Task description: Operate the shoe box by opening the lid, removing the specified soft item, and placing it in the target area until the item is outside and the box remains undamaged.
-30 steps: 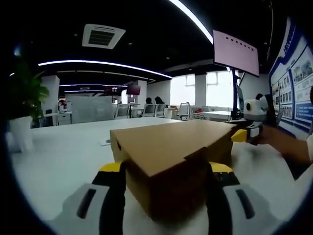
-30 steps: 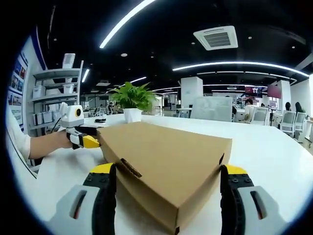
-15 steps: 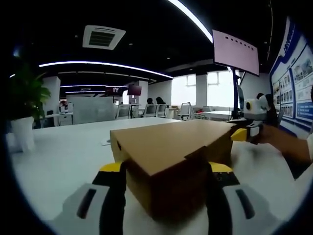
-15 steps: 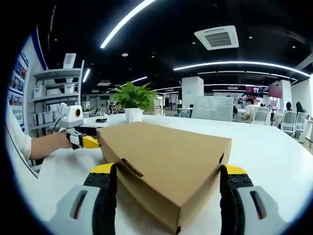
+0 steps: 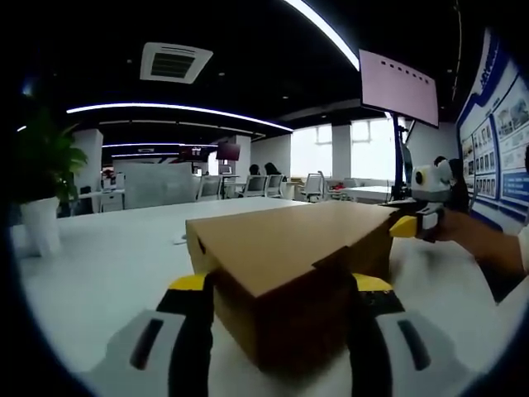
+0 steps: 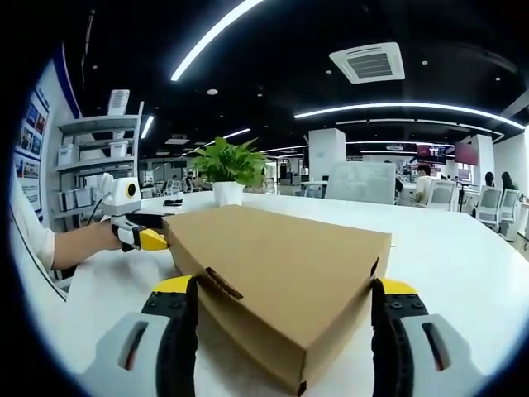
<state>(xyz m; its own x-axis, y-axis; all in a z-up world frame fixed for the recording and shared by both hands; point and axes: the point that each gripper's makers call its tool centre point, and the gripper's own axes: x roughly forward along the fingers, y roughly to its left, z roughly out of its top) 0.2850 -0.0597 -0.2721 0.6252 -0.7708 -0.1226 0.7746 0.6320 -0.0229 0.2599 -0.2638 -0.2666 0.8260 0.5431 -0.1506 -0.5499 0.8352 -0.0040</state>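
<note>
While the lid is down, the box rests on the white table, one corner between the jaws of each gripper. The left gripper is spread wide about one corner; whether its jaws touch the cardboard cannot be told. The right gripper straddles the opposite corner the same way, equally wide. Bracketing both ends likely steadies the box so the lid can be raised without tearing. The soft item is presumably inside, hidden. A potted plant stands beyond the box.
</note>
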